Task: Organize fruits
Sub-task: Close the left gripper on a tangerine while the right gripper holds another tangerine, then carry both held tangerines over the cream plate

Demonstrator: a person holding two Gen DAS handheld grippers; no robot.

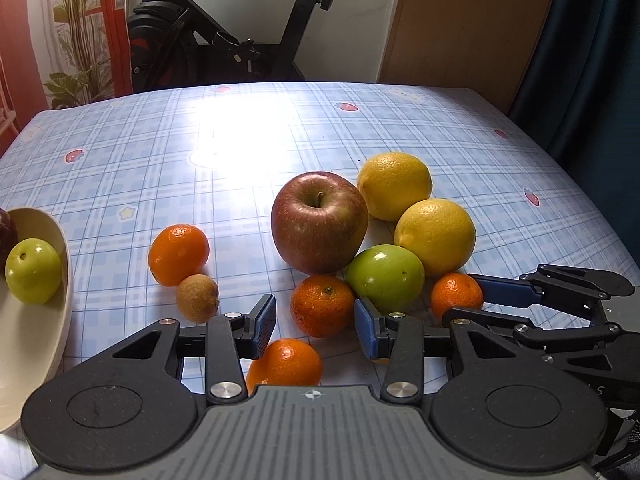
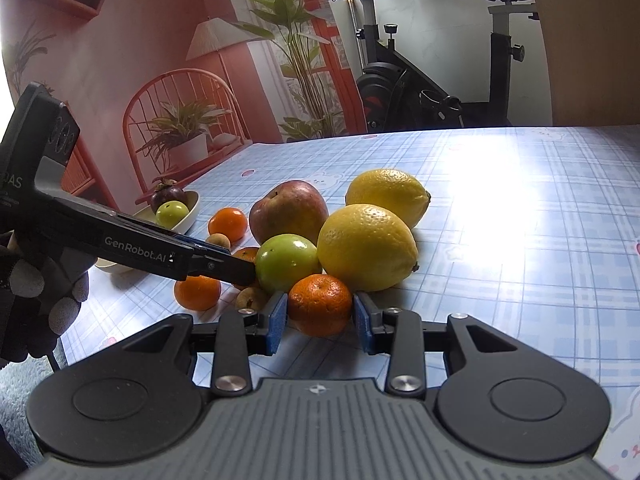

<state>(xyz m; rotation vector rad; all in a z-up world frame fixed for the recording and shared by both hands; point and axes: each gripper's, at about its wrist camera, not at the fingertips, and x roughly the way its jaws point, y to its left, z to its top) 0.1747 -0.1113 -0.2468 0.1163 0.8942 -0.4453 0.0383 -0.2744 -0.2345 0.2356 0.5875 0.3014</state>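
Observation:
On the blue checked tablecloth (image 1: 168,152) lies a heap of fruit: a red apple (image 1: 319,222), two lemons (image 1: 394,184) (image 1: 436,236), a green apple (image 1: 385,278), several tangerines and a brown longan (image 1: 197,298). My left gripper (image 1: 316,326) is open. One tangerine (image 1: 322,306) lies between its fingertips, with a gap at the left pad. Another tangerine (image 1: 286,362) lies under it. My right gripper (image 2: 320,320) is shut on a tangerine (image 2: 320,304) that rests on the table, both blue pads touching it. In the left wrist view its fingers (image 1: 504,290) clasp that same tangerine (image 1: 456,294).
A cream oval bowl (image 1: 40,340) at the left table edge holds a small green apple (image 1: 34,270) and a dark mangosteen (image 2: 168,196). A gloved hand (image 2: 40,292) holds the left gripper. Beyond the table's far edge stands an exercise bike (image 1: 224,40).

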